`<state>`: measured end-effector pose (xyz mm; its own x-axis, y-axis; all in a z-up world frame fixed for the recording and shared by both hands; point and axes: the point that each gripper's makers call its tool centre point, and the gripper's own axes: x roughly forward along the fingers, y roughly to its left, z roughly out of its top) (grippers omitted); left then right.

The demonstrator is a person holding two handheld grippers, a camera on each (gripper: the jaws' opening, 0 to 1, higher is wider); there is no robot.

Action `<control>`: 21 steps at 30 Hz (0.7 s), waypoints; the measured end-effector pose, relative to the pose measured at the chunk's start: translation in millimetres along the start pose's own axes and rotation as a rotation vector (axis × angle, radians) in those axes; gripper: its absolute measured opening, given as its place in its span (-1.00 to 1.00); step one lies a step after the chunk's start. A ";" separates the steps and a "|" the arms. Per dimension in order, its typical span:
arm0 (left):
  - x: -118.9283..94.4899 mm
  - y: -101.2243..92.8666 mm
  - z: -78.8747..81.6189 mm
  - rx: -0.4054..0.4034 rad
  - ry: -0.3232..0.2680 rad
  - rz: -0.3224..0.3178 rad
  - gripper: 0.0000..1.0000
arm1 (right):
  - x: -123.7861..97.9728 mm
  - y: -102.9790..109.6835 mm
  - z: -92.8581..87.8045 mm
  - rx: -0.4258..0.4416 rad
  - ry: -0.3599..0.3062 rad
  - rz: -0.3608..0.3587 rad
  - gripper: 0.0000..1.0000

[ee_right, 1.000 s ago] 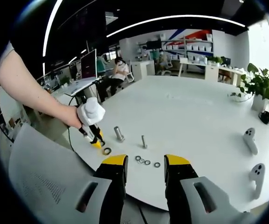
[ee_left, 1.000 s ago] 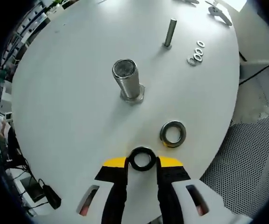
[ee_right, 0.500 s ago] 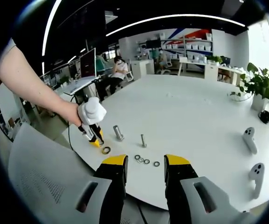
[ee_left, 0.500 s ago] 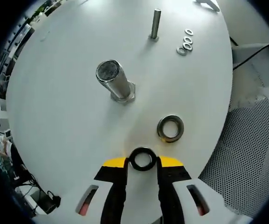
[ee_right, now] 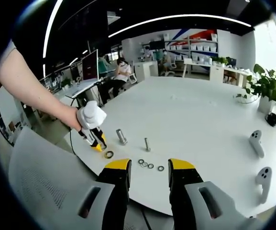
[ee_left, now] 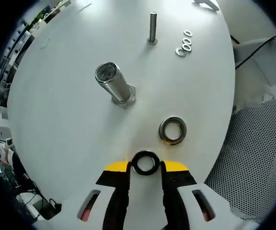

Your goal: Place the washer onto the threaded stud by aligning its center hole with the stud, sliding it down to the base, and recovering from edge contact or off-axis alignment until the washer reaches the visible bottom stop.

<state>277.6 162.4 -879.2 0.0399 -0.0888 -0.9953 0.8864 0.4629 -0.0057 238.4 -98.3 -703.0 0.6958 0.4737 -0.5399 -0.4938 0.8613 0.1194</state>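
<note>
Over the near edge of the white worktop (ee_left: 56, 120), the left tongs (ee_left: 146, 165) pinch a dark washer (ee_left: 146, 163) between their yellow tips, held above the surface and short of the big threaded stud (ee_left: 113, 85) standing ahead to the left, with a second washer (ee_left: 172, 130) lying flat just beyond. This looks like the carry step: next the hole must be centred over the stud's top and lowered square. The right tongs (ee_right: 149, 168) hang back, parted, gripping nothing.

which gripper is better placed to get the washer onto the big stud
Left. The left gripper already holds a washer, with the thick stud just ahead. The right gripper is open, empty and off the table.
</note>
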 end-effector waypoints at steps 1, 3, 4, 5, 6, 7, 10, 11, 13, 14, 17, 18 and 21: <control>0.5 0.1 -0.2 0.001 0.000 -0.001 -0.52 | 0.1 0.3 0.0 0.001 0.000 0.002 -0.34; 0.7 -0.5 -0.2 0.011 0.005 0.001 -0.52 | 0.2 0.6 -0.2 -0.001 0.001 0.003 -0.34; 0.8 -0.4 -0.1 0.009 0.007 0.002 -0.52 | 0.2 0.4 -0.1 -0.001 0.000 0.002 -0.34; 0.6 -0.7 0.0 0.010 0.009 0.003 -0.52 | 0.1 0.2 0.0 0.002 -0.001 0.001 -0.34; 0.6 -0.7 -0.1 0.014 0.009 0.004 -0.52 | -0.1 -0.2 -0.2 0.004 0.000 0.000 -0.34; 0.2 -1.3 -0.7 0.017 0.008 0.002 -0.52 | -0.1 -0.3 -0.4 0.005 0.000 0.000 -0.34; -0.6 -3.6 -1.5 0.052 -0.001 -0.005 -0.50 | -0.3 -0.2 0.4 0.002 -0.003 0.000 -0.35; -0.7 -3.3 -1.2 0.048 -0.004 -0.005 -0.50 | -0.3 -0.1 0.6 0.003 -0.004 0.001 -0.35; -0.2 -3.3 -1.0 0.047 -0.004 -0.005 -0.50 | -0.5 -0.4 1.1 0.005 -0.007 0.000 -0.35; -0.2 -3.5 -0.9 0.047 -0.002 -0.003 -0.50 | -0.7 -0.6 1.3 0.006 -0.008 -0.001 -0.35; -0.3 -2.5 -0.5 0.035 0.006 -0.001 -0.54 | -0.8 -1.1 1.4 0.008 -0.009 -0.003 -0.35; -0.3 -1.1 -0.2 0.025 0.007 0.005 -0.56 | -0.8 -1.1 1.3 0.009 -0.009 -0.003 -0.35; -0.5 -1.8 0.2 0.044 0.003 0.007 -0.58 | -0.8 -0.9 0.8 0.006 -0.007 -0.003 -0.35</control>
<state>276.1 161.4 -878.6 0.0451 -0.0833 -0.9955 0.9053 0.4247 0.0055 238.7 -99.3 -702.0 0.7007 0.4728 -0.5342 -0.4889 0.8636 0.1231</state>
